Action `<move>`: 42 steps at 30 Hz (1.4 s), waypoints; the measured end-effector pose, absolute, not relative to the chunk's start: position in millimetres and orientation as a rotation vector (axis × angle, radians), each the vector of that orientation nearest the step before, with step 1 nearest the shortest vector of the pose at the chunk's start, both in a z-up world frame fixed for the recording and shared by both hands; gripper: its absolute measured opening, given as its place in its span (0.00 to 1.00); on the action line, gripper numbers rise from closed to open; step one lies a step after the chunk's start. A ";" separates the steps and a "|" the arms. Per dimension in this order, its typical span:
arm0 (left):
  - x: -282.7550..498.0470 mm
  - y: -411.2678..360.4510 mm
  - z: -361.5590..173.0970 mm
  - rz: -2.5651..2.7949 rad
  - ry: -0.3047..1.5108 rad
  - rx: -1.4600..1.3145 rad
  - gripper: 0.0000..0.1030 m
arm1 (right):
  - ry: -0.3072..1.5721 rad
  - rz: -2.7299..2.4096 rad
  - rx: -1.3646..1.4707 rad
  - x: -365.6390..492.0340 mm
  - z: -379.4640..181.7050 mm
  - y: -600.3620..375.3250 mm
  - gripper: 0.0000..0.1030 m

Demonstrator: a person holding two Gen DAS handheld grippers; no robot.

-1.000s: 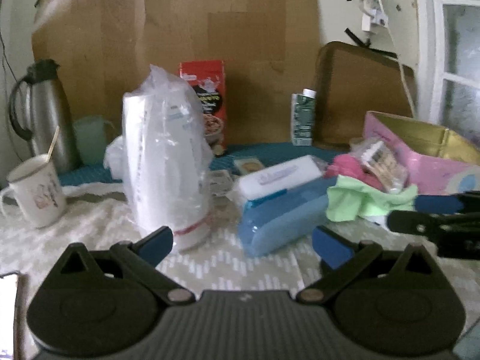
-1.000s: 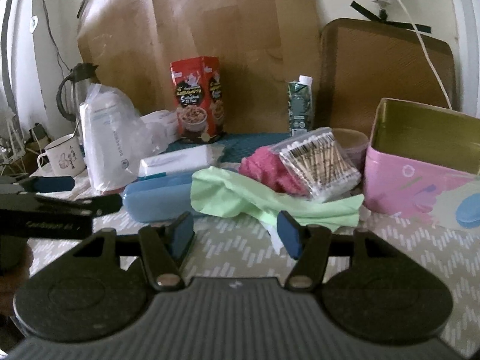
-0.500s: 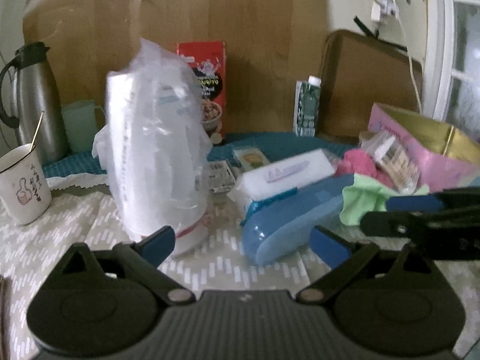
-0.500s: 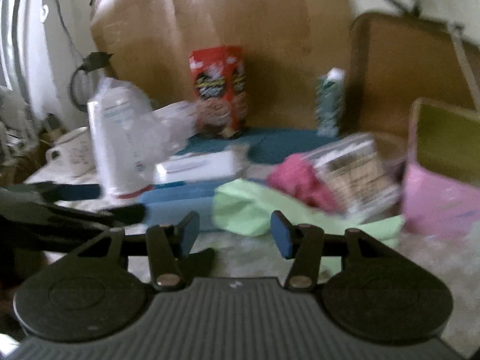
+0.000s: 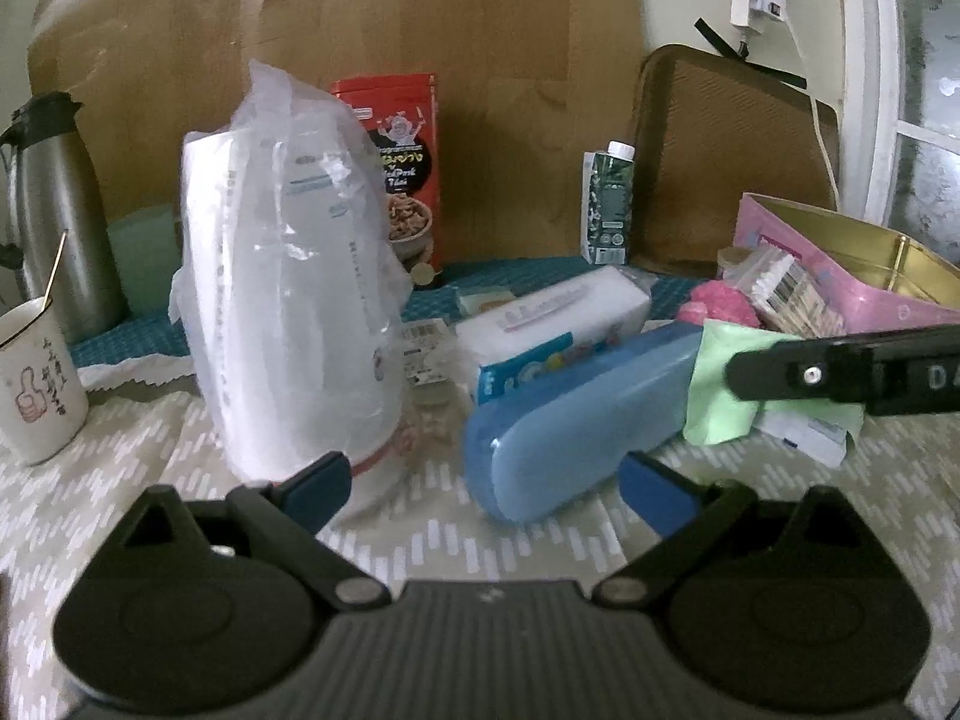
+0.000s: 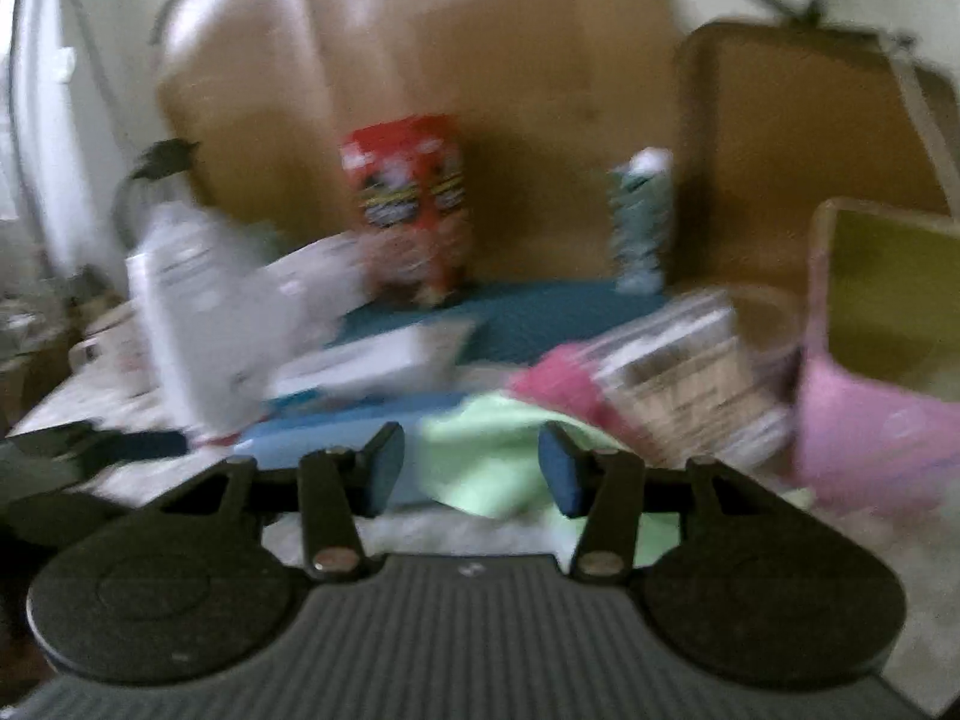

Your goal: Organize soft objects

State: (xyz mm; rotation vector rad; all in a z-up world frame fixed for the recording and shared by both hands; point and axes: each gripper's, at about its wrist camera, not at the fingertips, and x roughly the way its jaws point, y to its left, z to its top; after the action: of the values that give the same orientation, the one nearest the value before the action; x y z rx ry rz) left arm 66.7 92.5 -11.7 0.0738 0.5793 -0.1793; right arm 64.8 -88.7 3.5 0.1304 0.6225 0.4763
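Observation:
A light green cloth lies crumpled on the patterned tablecloth, with a pink fluffy cloth behind it. My right gripper hangs low just in front of the green cloth; its jaws are closing, the cloth's near edge shows in the gap between them, and the pads do not press on it. The right wrist view is blurred. In the left wrist view, one of its black fingers reaches over the cloth from the right. My left gripper stands wide open and holds nothing, with the near end of a blue plastic case in front of it.
A white roll in clear plastic wrap stands at the left; a white tissue pack leans on the case. A bag of cotton swabs rests by an open pink tin. A mug, thermos, red box and carton stand behind.
My right gripper has drawn closer to the green cloth and its jaws have narrowed. The left gripper has edged forward toward the blue case, still wide open.

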 end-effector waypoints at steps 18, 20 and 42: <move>83.7 89.2 -19.9 -0.215 0.612 0.051 0.90 | 0.571 0.445 0.177 94.6 2.7 -88.7 0.55; 85.9 88.7 -20.4 -0.218 0.618 0.049 0.88 | 0.558 0.488 0.173 91.4 6.8 -82.7 0.55; 35.8 89.5 10.7 -0.437 0.707 -0.084 0.78 | 0.704 0.700 0.060 1.4 -21.3 -69.5 0.60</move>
State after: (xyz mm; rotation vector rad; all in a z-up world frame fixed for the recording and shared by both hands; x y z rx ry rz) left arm 35.8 89.5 10.7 -0.0837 0.7066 -0.4368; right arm 1.4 -69.5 -21.3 0.0598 0.7038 0.7004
